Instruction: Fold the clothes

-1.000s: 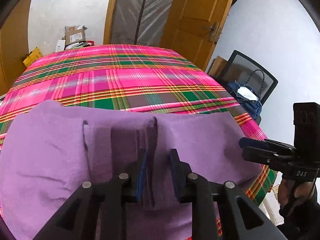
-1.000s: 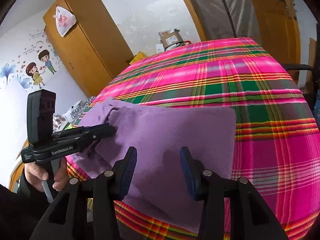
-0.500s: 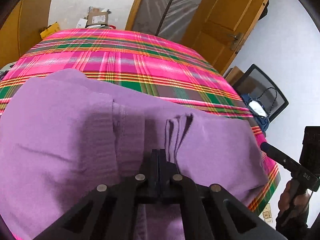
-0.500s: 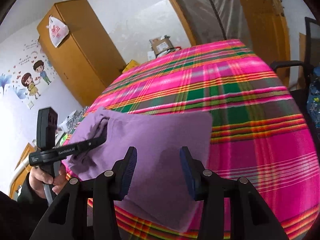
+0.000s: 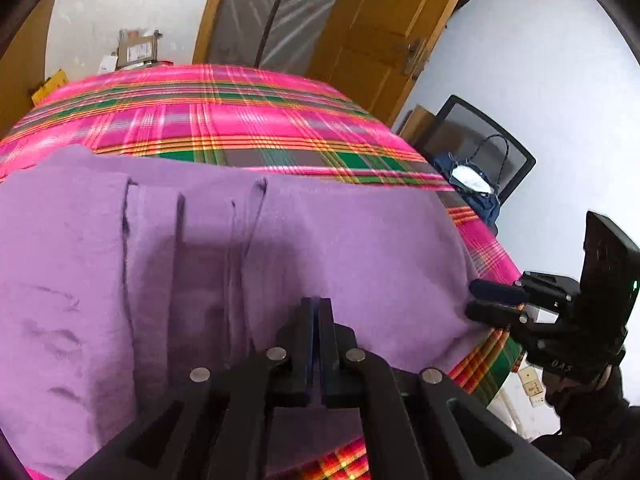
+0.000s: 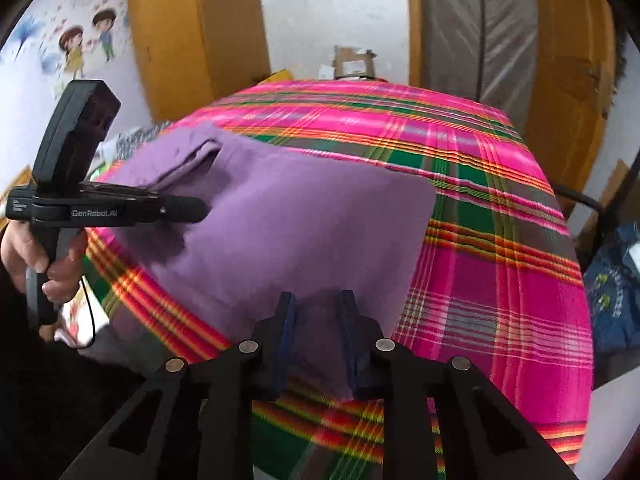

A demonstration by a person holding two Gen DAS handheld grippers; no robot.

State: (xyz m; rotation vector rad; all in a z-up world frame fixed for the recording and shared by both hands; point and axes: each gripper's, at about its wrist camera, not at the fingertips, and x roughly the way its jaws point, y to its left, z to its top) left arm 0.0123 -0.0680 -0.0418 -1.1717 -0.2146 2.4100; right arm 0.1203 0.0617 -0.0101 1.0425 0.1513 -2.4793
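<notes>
A purple garment (image 5: 360,232) lies partly folded on the pink plaid cover (image 5: 240,120), with several lengthwise creases on its left half. My left gripper (image 5: 318,308) is shut, its pads pinching the garment near its front edge. From the right wrist view, the left gripper (image 6: 202,211) reaches onto the garment (image 6: 300,208) from the left. My right gripper (image 6: 316,312) is at the garment's near right corner. Its jaws are closing with purple cloth between them and a gap still showing. In the left wrist view, the right gripper (image 5: 474,300) straddles that corner.
The plaid cover (image 6: 500,280) drops off at the near and right edges. A black chair with a blue bag (image 5: 476,192) stands to the right. A wooden door (image 5: 380,40), a wardrobe (image 6: 192,40) and a cardboard box (image 5: 138,46) lie beyond. A hand (image 6: 24,248) holds the left gripper's handle.
My left gripper went from open around a fold to shut on the cloth. My right gripper came down to the garment's near corner and its jaws narrowed.
</notes>
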